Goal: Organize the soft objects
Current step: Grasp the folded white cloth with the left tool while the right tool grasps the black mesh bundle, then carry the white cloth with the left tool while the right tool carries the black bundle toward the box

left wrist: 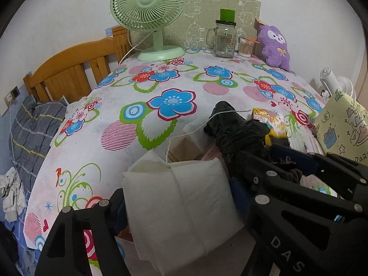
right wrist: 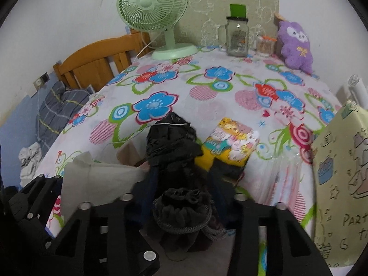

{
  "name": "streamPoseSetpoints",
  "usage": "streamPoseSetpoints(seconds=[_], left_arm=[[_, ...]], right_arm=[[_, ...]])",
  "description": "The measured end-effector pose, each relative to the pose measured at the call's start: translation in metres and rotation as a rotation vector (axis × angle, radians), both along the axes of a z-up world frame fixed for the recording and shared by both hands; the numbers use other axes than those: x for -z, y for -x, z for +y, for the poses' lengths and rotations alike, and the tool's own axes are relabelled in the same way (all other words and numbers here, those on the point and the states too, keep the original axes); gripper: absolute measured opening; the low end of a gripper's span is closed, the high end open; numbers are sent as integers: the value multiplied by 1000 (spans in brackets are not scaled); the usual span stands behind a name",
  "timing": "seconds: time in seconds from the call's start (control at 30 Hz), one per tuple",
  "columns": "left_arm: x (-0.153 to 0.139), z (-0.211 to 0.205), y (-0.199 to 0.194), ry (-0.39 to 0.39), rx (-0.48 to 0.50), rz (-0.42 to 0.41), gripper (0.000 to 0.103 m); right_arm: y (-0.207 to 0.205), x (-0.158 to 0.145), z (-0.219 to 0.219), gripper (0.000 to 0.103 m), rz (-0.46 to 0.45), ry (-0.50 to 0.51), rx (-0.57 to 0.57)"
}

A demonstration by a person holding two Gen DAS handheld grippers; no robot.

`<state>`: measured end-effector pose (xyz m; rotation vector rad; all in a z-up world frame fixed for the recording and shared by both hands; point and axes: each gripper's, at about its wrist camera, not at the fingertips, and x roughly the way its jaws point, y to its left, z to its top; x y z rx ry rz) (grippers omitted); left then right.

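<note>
Floral cloth [left wrist: 161, 105] over the table, green fan [left wrist: 149, 18] at the back. White pad [left wrist: 184, 207] at the near edge between the left gripper [left wrist: 181, 209] jaws — pressed on it. Black garment [right wrist: 177, 151] beside; dark bundle [right wrist: 181, 216] clamped in the right gripper [right wrist: 181, 214].

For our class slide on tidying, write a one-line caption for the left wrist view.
Left gripper around a folded white cloth on a flowered table, black clothes beside it.

Matt white padding [left wrist: 184, 207], crumpled black cloth [right wrist: 172, 142], fluffy purple plush [left wrist: 274, 46] upper right, glossy plastic fan [left wrist: 149, 18], clear glass jar [left wrist: 224, 39].
</note>
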<state>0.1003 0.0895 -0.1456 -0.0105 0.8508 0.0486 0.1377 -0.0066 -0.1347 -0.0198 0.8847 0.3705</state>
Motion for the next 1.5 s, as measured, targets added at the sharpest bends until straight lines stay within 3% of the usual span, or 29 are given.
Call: streamPoseSetpoints(seconds=[0.37,0.53,0.73,1.5], left_arm=[[-6,-5,5,7,-5,-15,62],[-10,-10,8,16,3,-22,46],[-15,-17,12,11,16,-30,34],[-75,-44,26,10,53,-124,33]], right_arm=[[8,-7,-4,39,-24,-11,6],[13,-13,-9,38,-39,-18,14],[18,-20,-16,37,-52,-32,27],[34,-78,-49,37,-144,-62,82]])
